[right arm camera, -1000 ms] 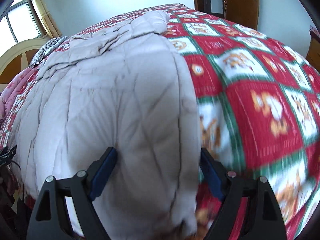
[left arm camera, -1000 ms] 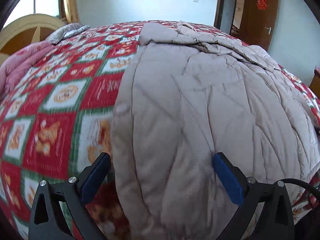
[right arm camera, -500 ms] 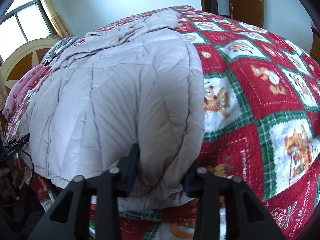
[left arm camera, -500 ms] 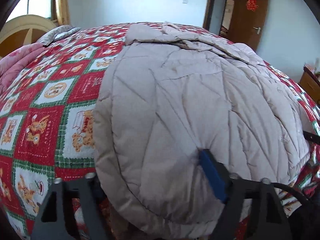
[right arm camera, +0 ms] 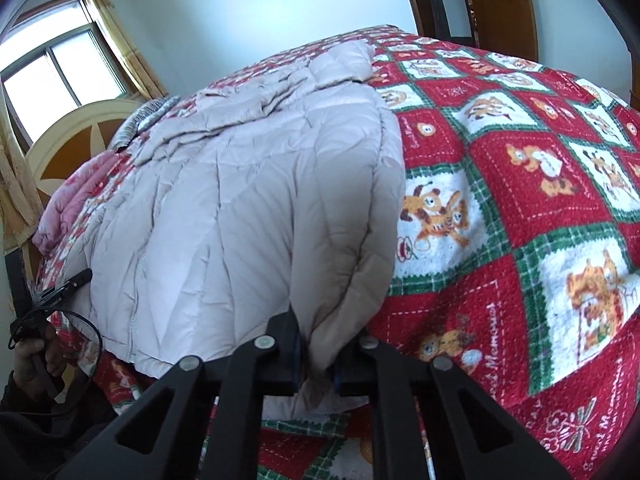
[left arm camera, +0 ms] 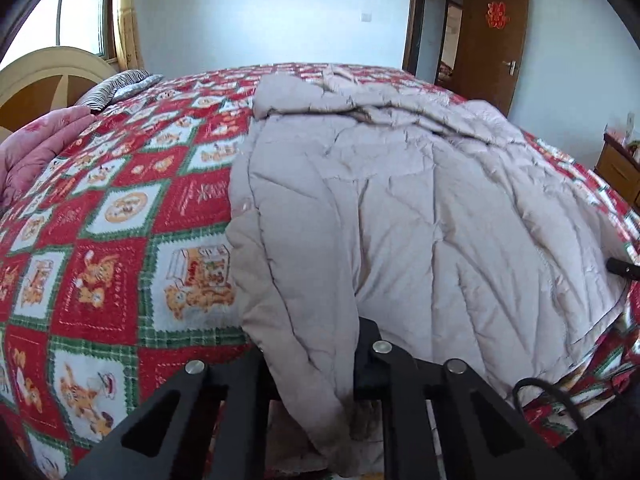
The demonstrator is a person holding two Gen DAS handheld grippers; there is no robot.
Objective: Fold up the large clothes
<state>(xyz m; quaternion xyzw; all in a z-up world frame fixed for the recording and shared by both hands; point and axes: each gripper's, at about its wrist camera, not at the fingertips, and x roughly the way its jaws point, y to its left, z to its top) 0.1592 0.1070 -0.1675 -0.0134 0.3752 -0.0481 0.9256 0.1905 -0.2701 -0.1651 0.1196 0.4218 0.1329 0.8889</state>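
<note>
A large beige quilted down coat point(left arm camera: 420, 208) lies spread on a bed with a red, white and green checked blanket point(left arm camera: 120, 220). My left gripper point(left arm camera: 312, 360) is shut on the coat's near left hem corner, and the fabric hangs bunched between its jaws. In the right wrist view the same coat point(right arm camera: 248, 200) fills the left half. My right gripper point(right arm camera: 316, 356) is shut on the coat's near right hem corner, pinched into a fold. The coat's collar end lies far away across the bed. The pads are hidden by fabric.
A pink quilt point(left arm camera: 28, 152) and a striped pillow point(left arm camera: 116, 88) lie by the curved headboard point(left arm camera: 48, 76) on the left. A brown door point(left arm camera: 496, 40) stands open at the back right. A wooden cabinet point(left arm camera: 620, 164) is at the right. The blanket point(right arm camera: 520, 200) lies bare right of the coat.
Both grippers were open around the coat's near hem a second ago. They have closed on its two corners and lifted them, so the hem bunches up.
</note>
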